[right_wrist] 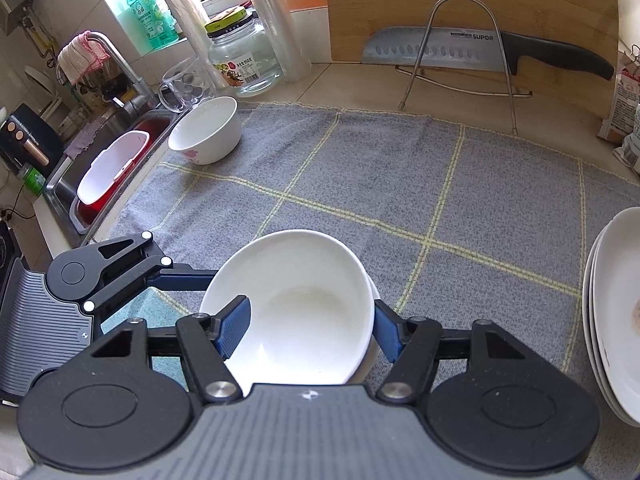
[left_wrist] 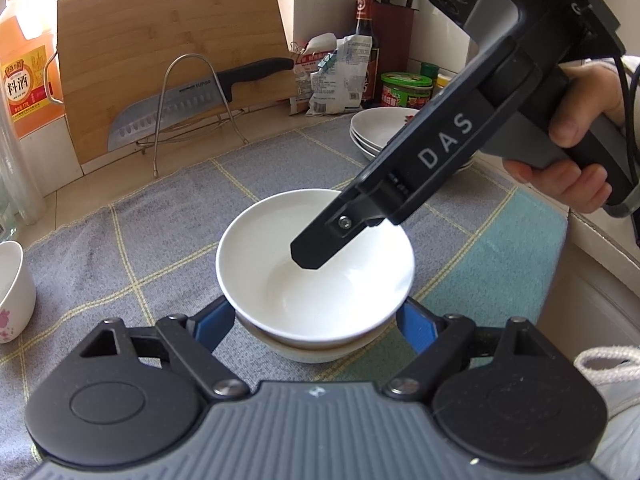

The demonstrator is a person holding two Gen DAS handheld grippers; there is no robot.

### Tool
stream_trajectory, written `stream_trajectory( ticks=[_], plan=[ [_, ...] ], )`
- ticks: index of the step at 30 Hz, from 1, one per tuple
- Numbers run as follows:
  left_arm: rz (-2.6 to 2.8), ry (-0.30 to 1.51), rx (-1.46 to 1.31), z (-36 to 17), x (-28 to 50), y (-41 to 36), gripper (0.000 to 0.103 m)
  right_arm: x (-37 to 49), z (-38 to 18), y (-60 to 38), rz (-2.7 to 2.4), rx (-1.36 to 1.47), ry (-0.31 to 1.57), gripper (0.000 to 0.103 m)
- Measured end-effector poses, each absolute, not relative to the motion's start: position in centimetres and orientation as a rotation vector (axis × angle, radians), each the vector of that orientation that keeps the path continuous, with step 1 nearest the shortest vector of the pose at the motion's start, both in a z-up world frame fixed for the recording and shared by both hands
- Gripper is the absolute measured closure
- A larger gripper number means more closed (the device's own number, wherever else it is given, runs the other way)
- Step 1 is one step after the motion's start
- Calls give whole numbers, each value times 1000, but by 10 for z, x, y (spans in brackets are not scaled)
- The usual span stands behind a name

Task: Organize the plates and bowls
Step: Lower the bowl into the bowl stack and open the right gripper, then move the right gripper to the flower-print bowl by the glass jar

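Observation:
A plain white bowl (left_wrist: 316, 268) sits nested in a second white bowl (left_wrist: 316, 354) on the grey checked cloth (left_wrist: 168, 232). My left gripper (left_wrist: 316, 324) is open, its blue fingers either side of the stack. My right gripper (right_wrist: 308, 324) is open wide around the top bowl (right_wrist: 296, 308), one finger (right_wrist: 236, 328) inside it and one outside; from the left wrist view its finger (left_wrist: 320, 244) hangs inside the bowl. A flowered bowl (right_wrist: 206, 130) stands at the cloth's far left. A stack of white plates (right_wrist: 612, 312) lies to the right.
A bamboo cutting board (left_wrist: 172, 60) and a knife (left_wrist: 192, 100) in a wire rack stand at the back. Bottles, jars and packets (left_wrist: 344, 76) line the back wall. A sink (right_wrist: 108, 168) with a red tub is to the left, with a glass jar (right_wrist: 244, 56) and mug beside it.

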State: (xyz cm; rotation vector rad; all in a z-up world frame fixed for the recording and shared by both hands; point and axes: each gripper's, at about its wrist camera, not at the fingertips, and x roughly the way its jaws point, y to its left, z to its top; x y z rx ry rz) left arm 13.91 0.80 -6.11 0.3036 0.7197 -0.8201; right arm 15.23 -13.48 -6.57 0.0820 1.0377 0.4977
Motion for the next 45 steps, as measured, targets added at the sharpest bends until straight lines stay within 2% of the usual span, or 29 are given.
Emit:
stream_trajectory(
  ticks=[2,4,6,14,18,23,25,45],
  plan=[
    [-823,719,304,-62,139,9,15,153,-65,-135,500,88,1035,29],
    [-835,718,298,-61,139,10,11,152,-63,-136,503,86,1022,21],
    [-839,714,296,-60,137,11,8,151,-59,-136,505,82,1004,17],
    [-815,723,300,-55,130,27,8,152,-50,-136,498,55,963,13],
    [-757,730,270,-49,130,44,8,153,-48,-134,506,49,950,6],
    [-657,724,249,-45,133,65,7,159,-42,-122,540,26,932,4],
    [-602,724,236,-46,137,74,7,161,-40,-115,553,12,923,0],
    [-219,659,202,-52,201,150,3,219,-23,-18,657,-104,896,0]
  ],
)
